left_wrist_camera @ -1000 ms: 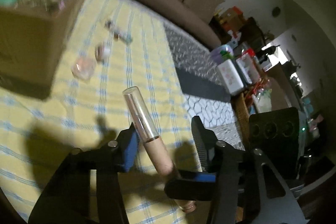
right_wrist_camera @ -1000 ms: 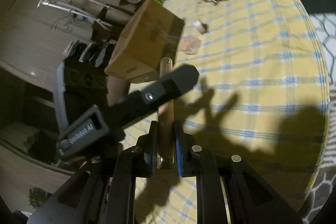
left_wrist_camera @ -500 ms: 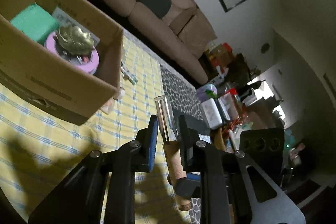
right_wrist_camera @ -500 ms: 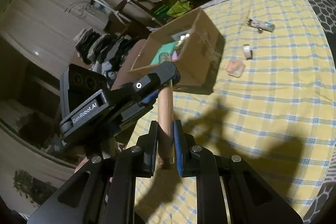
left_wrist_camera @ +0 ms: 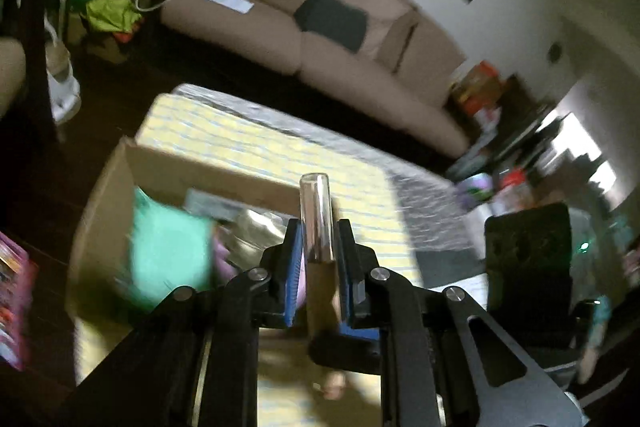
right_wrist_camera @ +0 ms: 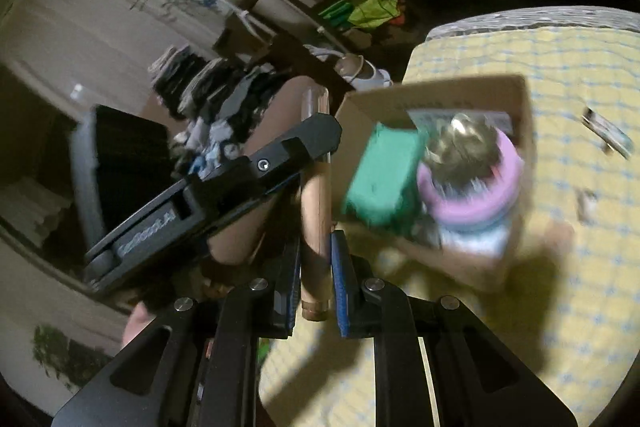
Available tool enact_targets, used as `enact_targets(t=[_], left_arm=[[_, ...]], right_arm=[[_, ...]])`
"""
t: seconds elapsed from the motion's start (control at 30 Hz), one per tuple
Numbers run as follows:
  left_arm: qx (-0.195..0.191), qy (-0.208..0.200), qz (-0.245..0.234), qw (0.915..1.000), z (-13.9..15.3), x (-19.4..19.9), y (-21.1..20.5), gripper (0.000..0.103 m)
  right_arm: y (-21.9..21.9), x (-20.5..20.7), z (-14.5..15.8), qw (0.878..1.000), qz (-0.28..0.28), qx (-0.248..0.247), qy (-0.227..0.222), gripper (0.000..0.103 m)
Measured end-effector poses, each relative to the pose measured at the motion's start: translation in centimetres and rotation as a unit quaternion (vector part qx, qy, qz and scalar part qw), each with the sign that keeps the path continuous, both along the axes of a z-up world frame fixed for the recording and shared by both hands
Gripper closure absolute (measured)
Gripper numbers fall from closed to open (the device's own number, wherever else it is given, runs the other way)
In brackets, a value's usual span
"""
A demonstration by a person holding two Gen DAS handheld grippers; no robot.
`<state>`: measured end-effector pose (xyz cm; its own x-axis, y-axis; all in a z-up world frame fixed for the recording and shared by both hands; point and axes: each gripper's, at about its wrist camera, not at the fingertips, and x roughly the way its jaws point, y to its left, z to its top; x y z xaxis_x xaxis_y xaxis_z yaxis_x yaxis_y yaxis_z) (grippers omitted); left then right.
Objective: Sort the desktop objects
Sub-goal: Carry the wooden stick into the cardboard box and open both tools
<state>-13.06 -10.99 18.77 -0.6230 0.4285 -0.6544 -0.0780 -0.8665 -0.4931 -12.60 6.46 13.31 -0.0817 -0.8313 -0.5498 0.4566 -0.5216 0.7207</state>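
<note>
Cardboard box: open-topped carton (left_wrist_camera: 256,179) stands on the yellow checked cloth (right_wrist_camera: 560,59) of the bench; it already holds a green block (right_wrist_camera: 380,179), a pink round tin (right_wrist_camera: 472,199) with a gold ornament on top, and some flat printed packs.
Tube: cosmetic tube (left_wrist_camera: 317,227) with a clear cap and a beige body, held in the air over or just short of the carton's near rim; I cannot tell which.
Left tool: left tool (left_wrist_camera: 318,259) is narrow, its blue pads clamped around the tube where clear cap meets beige body; its jaws have just been closing onto it.
Right tool: right tool (right_wrist_camera: 316,267) is also narrow, gripping the beige lower end (right_wrist_camera: 314,211) of the same tube.
Step, as I judge it: carrying the tube to the carton for dropping in.
Doing it well: bring the tube fully past the rim, over the free corner beside the green block; let one tool go first, then the other, low enough that the tube does not bounce out.
Risk: two grips on one thin tube can twist the cap off if the hands drift apart.
Left on cloth: a small tube (right_wrist_camera: 608,133) and a small pale item (right_wrist_camera: 586,205), well apart from the carton.
Hard to see: both views are smeared with motion; carton floor is hidden under its contents; the tube's base is cut off by the tool bodies in the left view.
</note>
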Motion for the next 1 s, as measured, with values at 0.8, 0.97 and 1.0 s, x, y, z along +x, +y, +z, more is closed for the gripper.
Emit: enact_targets(t=[0.8, 0.97, 1.0], left_arm=[[-0.053, -0.023, 0.027, 0.9979, -3.9, -3.6, -3.6, 0.027], [-0.034, 0.014, 0.006, 0.9993, -2.1, -0.5, -1.7, 0.013], [-0.027, 0.021, 0.003, 0.9994, -1.8, 0.2, -1.1, 0.013]], right_arm=[[-3.0, -4.4, -4.3, 0.993, -0.038, 0.107, -0.013, 0.071], [1.7, -3.0, -0.6, 0.991, -0.048, 0.116, 0.053, 0.061], [3.3, -2.7, 0.2, 0.988, -0.055, 0.125, 0.074, 0.058]])
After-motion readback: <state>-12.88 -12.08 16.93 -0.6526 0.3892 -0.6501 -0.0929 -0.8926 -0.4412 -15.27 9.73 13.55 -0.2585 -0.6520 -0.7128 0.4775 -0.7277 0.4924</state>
